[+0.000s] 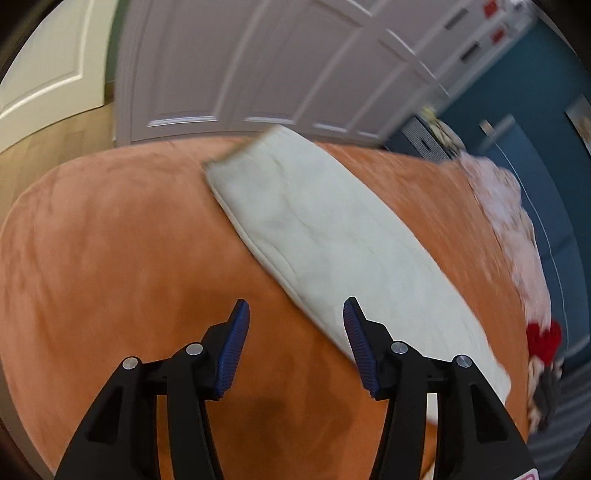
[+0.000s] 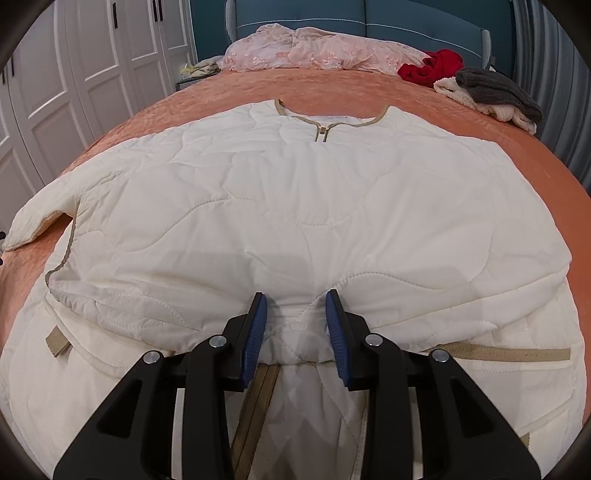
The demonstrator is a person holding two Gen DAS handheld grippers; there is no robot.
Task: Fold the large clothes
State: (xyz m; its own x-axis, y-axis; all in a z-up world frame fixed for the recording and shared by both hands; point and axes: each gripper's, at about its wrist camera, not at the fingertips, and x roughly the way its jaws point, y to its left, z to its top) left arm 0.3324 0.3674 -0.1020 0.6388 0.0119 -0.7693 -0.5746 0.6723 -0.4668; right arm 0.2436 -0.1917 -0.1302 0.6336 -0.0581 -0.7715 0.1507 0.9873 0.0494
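A cream quilted jacket with tan trim lies flat on the orange bedspread, neckline away from me. My right gripper is over the jacket's near part, its blue pads on either side of a bunched fold of the cream fabric, jaws partly closed on it. In the left wrist view the jacket's left sleeve stretches diagonally over the bedspread. My left gripper is open and empty just above the sleeve's near edge; the right pad overlaps the sleeve.
A pink lace cover, red garment, grey garment and cream knit lie at the bed's far end by the blue headboard. White wardrobe doors stand on the left. Wood floor shows beyond the bed edge.
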